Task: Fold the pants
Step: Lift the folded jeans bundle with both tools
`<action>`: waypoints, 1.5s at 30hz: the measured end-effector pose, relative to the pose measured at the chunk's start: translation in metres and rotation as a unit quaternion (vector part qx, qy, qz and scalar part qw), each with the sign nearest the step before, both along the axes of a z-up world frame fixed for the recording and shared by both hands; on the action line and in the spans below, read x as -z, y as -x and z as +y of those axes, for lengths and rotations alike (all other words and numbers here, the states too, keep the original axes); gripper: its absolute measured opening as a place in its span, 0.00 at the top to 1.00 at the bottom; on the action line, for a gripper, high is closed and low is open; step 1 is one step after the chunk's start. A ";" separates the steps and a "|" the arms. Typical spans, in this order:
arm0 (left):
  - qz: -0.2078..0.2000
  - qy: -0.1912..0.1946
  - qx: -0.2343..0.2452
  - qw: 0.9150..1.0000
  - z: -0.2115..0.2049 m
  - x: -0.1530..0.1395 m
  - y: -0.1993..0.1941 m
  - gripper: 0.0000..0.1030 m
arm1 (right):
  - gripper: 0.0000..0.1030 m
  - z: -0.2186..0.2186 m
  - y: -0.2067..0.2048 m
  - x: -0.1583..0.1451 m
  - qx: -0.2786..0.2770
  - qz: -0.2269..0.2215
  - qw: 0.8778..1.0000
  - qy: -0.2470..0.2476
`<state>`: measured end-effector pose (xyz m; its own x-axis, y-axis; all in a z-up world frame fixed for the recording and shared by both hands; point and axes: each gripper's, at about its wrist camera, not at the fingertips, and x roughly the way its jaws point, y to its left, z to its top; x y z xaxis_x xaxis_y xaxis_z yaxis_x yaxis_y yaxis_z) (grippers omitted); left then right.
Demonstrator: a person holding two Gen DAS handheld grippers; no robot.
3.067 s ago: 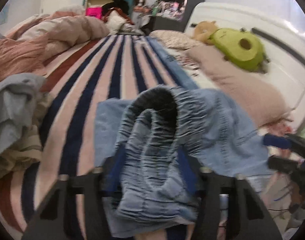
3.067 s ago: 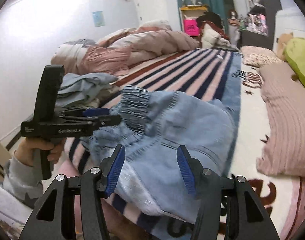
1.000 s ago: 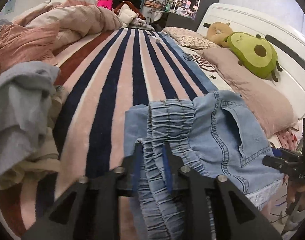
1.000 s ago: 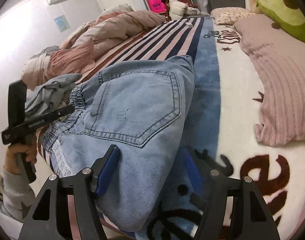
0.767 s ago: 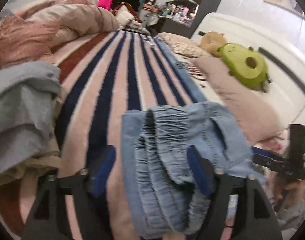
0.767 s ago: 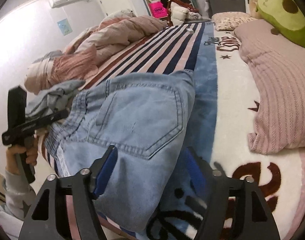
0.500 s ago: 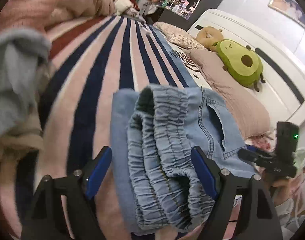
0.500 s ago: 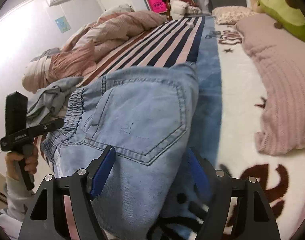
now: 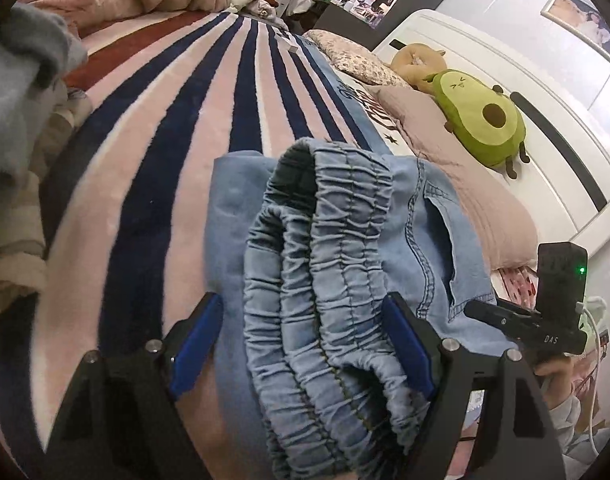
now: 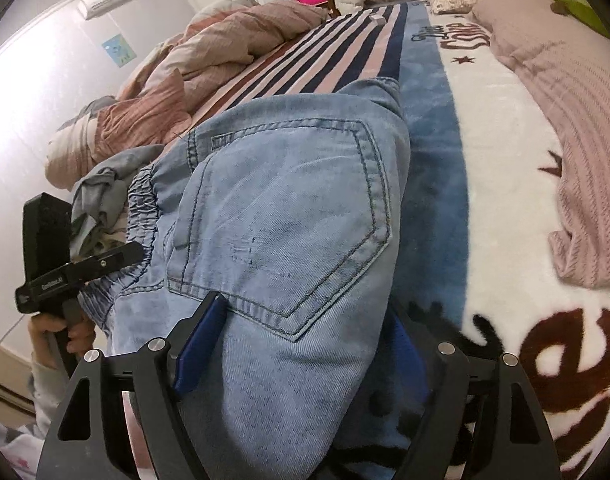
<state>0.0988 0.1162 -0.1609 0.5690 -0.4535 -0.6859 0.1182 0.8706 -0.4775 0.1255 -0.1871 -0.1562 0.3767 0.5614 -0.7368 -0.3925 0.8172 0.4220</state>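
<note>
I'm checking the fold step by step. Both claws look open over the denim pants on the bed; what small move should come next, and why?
Probably draw both claws back off the pants. The left claw has just opened, its pads clear of the elastic waistband; the right claw has been opening around the folded edge. The pants lie doubled on the striped blanket, so the fold looks placed.

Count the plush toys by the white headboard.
2. A green avocado-shaped plush toy lies on the pink knitted pillow against the white headboard; a tan plush toy sits just behind it, partly covered. Others may be hidden.
</note>
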 end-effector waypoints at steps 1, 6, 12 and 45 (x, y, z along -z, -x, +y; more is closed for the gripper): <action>0.000 -0.003 -0.001 1.000 -0.001 0.000 0.000 0.24 | 0.28 0.001 0.000 0.000 -0.001 0.001 1.000 -0.001; -0.003 -0.007 0.000 1.000 -0.005 -0.001 0.000 0.31 | 0.29 0.007 -0.001 0.001 -0.012 0.004 1.000 -0.002; -0.013 -0.027 -0.006 1.000 -0.019 -0.009 0.004 0.46 | 0.47 0.018 0.007 -0.004 -0.028 -0.015 1.000 0.003; -0.133 -0.110 -0.014 0.985 -0.043 -0.100 0.066 0.77 | 0.80 0.021 0.060 -0.092 -0.049 -0.134 0.990 -0.019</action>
<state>0.0330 0.0735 -0.0607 0.7521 -0.2930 -0.5903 0.1891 0.9540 -0.2326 0.0660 -0.1660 -0.0643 0.4981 0.6305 -0.5954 -0.5719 0.7549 0.3210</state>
